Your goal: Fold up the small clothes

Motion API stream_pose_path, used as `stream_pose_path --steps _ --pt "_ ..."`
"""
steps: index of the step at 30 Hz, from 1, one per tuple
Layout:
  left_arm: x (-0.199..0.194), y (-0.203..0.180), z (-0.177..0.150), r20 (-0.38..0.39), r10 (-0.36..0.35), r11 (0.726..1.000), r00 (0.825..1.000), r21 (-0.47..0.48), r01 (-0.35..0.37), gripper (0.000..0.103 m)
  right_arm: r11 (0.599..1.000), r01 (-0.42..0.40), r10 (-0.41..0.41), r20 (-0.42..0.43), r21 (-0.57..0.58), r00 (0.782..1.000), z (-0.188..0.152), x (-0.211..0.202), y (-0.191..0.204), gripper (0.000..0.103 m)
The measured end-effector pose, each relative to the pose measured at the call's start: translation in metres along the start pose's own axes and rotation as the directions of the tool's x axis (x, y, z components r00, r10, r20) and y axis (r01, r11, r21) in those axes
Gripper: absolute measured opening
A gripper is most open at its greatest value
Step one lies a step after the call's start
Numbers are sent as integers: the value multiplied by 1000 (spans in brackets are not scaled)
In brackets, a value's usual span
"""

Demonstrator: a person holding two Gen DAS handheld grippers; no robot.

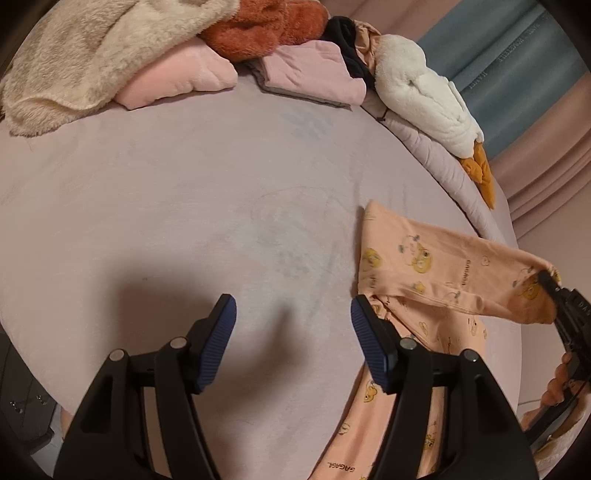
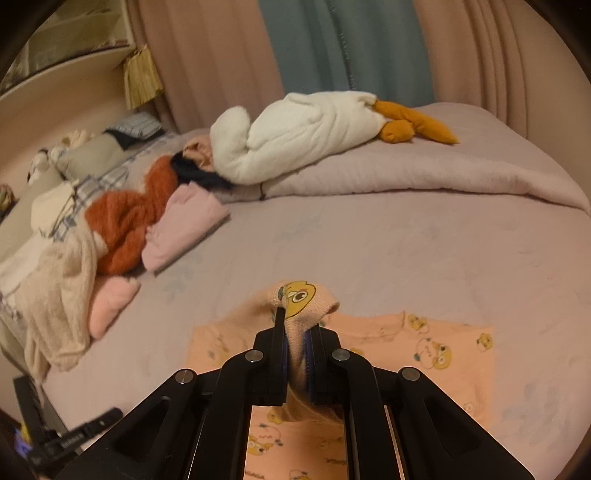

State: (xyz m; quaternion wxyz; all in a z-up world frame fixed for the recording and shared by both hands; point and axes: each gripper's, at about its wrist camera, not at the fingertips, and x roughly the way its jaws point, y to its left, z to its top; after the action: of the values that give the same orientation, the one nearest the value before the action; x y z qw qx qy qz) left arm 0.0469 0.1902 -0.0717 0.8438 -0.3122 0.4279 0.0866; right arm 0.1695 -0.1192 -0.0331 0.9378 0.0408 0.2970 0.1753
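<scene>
A small peach garment with yellow duck prints (image 1: 424,266) lies on the pale pink bed sheet (image 1: 184,206), at the right of the left wrist view. My left gripper (image 1: 293,314) is open and empty above the sheet, its right finger at the garment's left edge. My right gripper (image 2: 295,332) is shut on the garment's sleeve cuff (image 2: 299,299) and holds it lifted over the flat body of the garment (image 2: 424,343). The right gripper also shows at the right edge of the left wrist view (image 1: 546,284).
Folded pink clothes (image 1: 314,74), a rust fluffy garment (image 1: 266,29) and a beige fleece (image 1: 92,55) are piled at the far side. A white plush goose (image 2: 306,136) lies on a rolled quilt (image 2: 424,173). Curtains (image 2: 343,48) hang behind.
</scene>
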Motion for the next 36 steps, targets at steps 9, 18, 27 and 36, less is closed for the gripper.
stream_pose_path --steps 9,18,27,36 --pt "10 -18 0 -20 -13 999 1000 37 14 67 998 26 -29 45 64 999 10 -17 -29 9" --pt "19 -25 4 -41 -8 999 999 42 10 69 991 73 -79 54 114 995 9 -24 -55 9" --pt "32 -35 9 -59 -5 999 998 54 8 74 976 111 -119 29 189 992 -3 -20 -85 9" --pt "52 -49 20 -72 -28 996 997 85 34 66 964 164 -163 -22 210 986 -14 -13 -104 9"
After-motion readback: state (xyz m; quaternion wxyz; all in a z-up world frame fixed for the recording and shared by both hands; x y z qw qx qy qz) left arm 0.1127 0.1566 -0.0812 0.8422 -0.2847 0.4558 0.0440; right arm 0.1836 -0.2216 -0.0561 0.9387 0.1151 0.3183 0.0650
